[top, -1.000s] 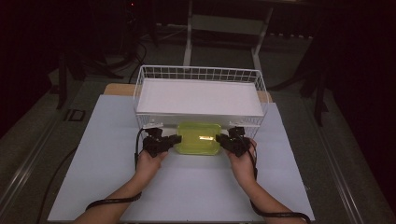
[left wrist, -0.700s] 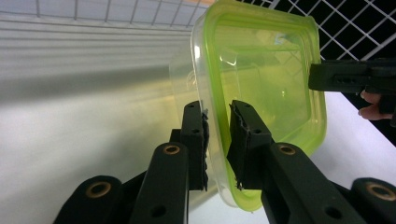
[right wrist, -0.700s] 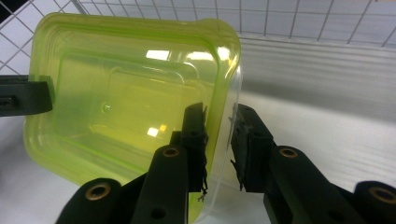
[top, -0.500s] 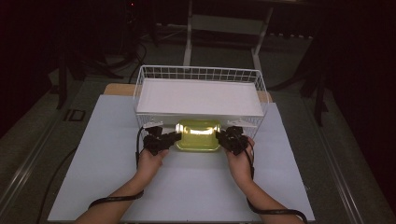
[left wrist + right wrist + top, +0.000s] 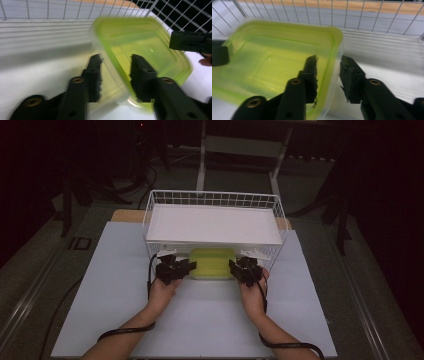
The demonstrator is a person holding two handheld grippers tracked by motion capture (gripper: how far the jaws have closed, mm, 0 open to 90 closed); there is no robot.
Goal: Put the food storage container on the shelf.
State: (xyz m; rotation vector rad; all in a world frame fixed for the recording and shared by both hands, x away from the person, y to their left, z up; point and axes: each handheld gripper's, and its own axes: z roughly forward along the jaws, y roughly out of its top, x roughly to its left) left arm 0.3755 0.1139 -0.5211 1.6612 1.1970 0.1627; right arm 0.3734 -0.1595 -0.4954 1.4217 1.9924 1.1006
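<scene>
left gripper (image 5: 184, 267): jaws clamped on left wall of green container (image 5: 212, 263) | container: at near edge of wire basket (image 5: 215, 200), far part hidden under white shelf (image 5: 212, 225), blurred | right gripper (image 5: 237, 268): jaws clamped on right wall

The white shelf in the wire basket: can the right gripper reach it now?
Probably not at once: the right gripper is shut on the green container's rim, so it must let go first. The white shelf is otherwise unobstructed.
</scene>
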